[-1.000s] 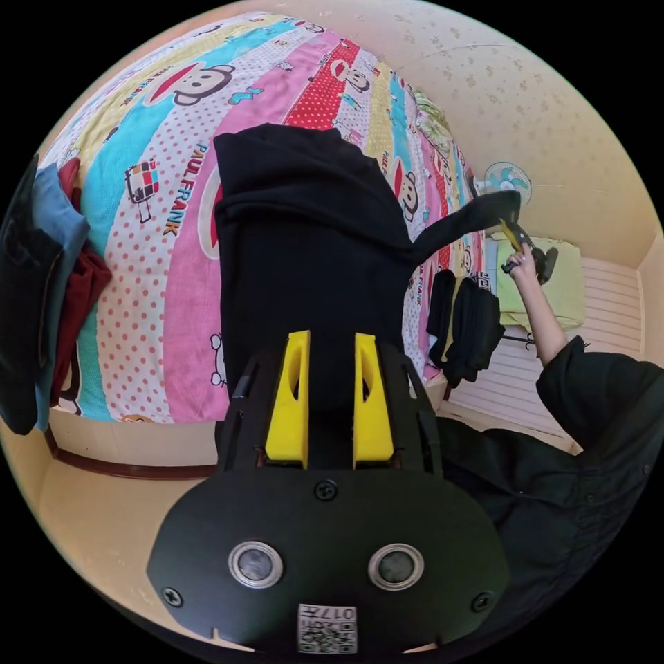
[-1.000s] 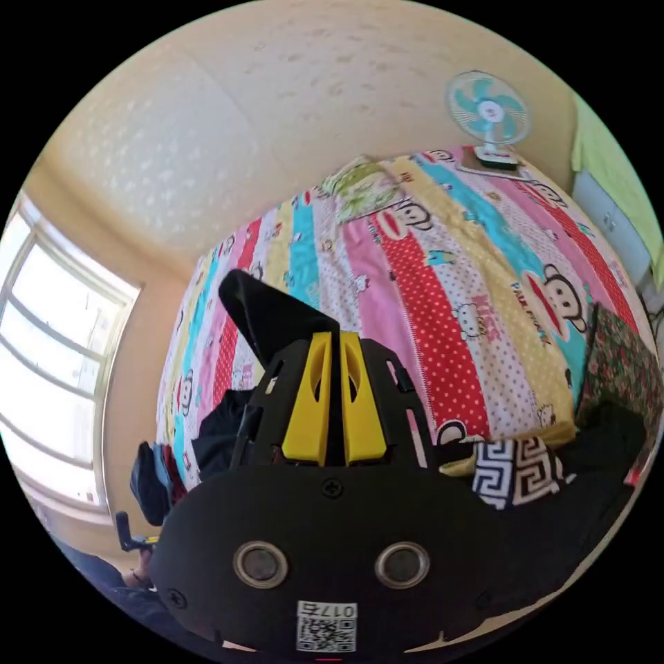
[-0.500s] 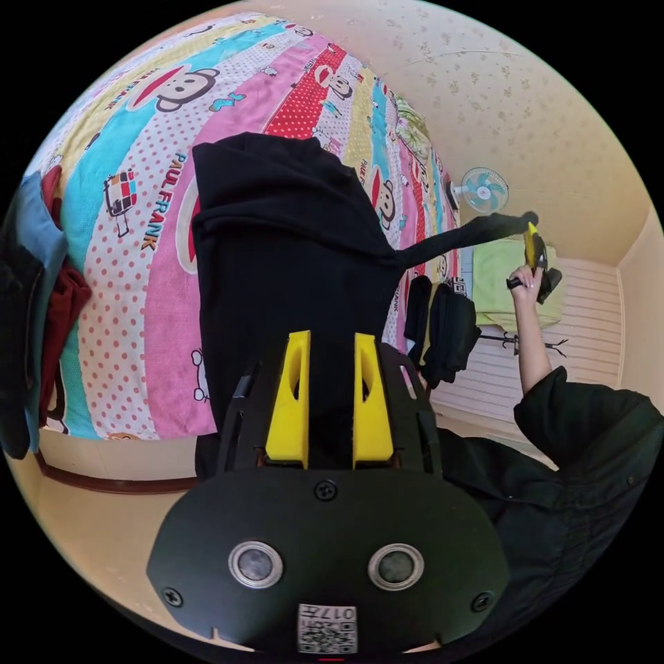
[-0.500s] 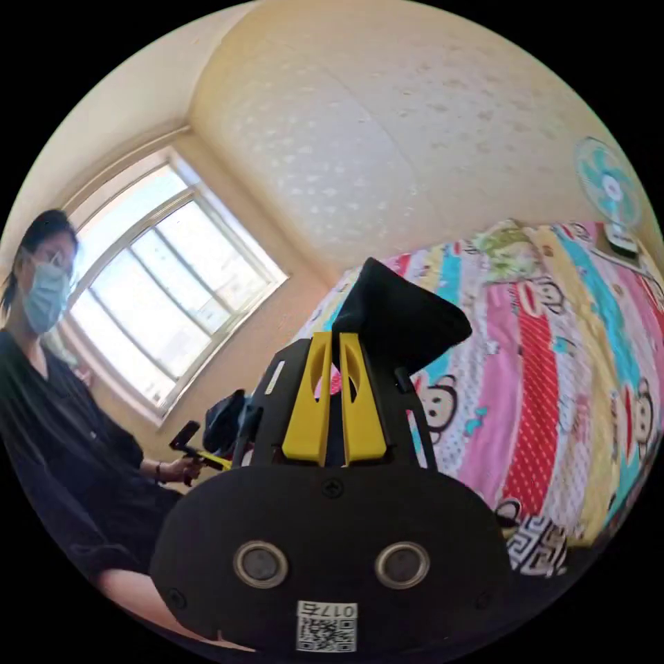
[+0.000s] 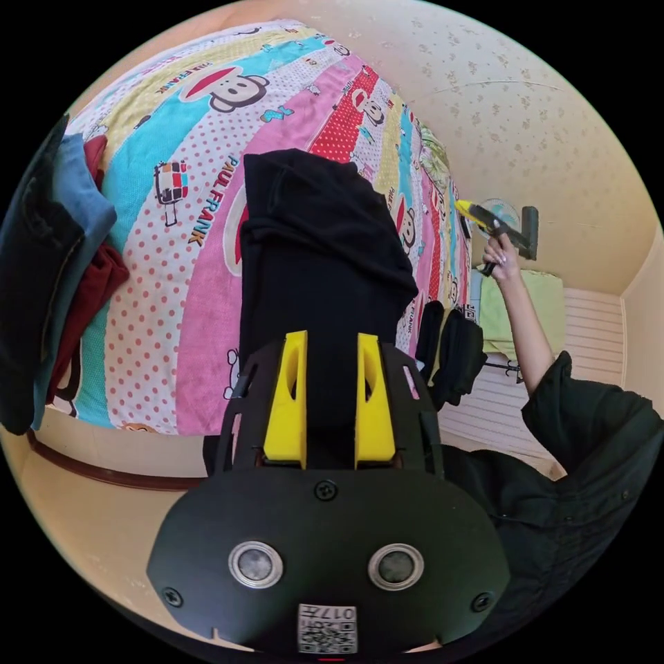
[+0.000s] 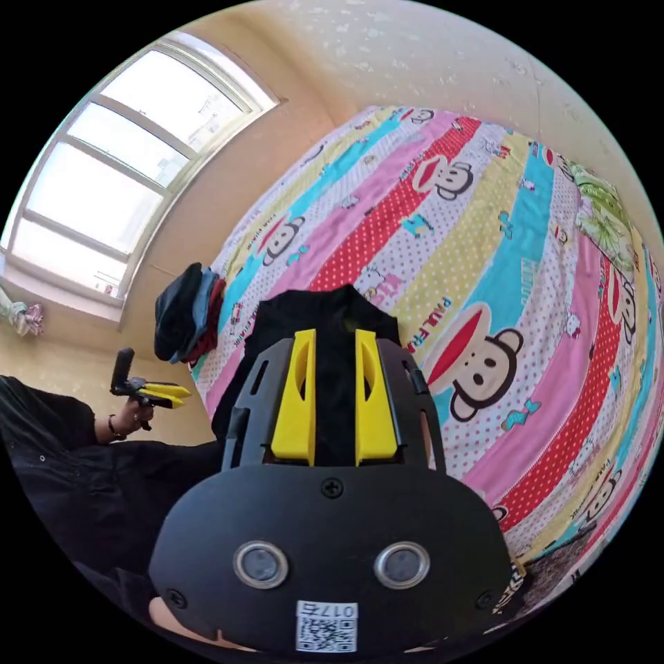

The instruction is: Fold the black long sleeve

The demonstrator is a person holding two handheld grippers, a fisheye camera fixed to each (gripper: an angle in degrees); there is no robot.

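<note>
While the black long-sleeve cotton top (image 5: 315,263) lies partly folded along the near edge of the striped cartoon-print bed (image 5: 166,228), both the left gripper (image 5: 331,404) and right gripper (image 6: 330,401) hover with jaws spread, empty. Soft, light and limp, it will likely sag; pinching doubled hem corners should hold best.

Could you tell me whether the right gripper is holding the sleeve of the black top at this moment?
No; in the left gripper view the right gripper is raised off the black long sleeve with nothing between its jaws.
</note>
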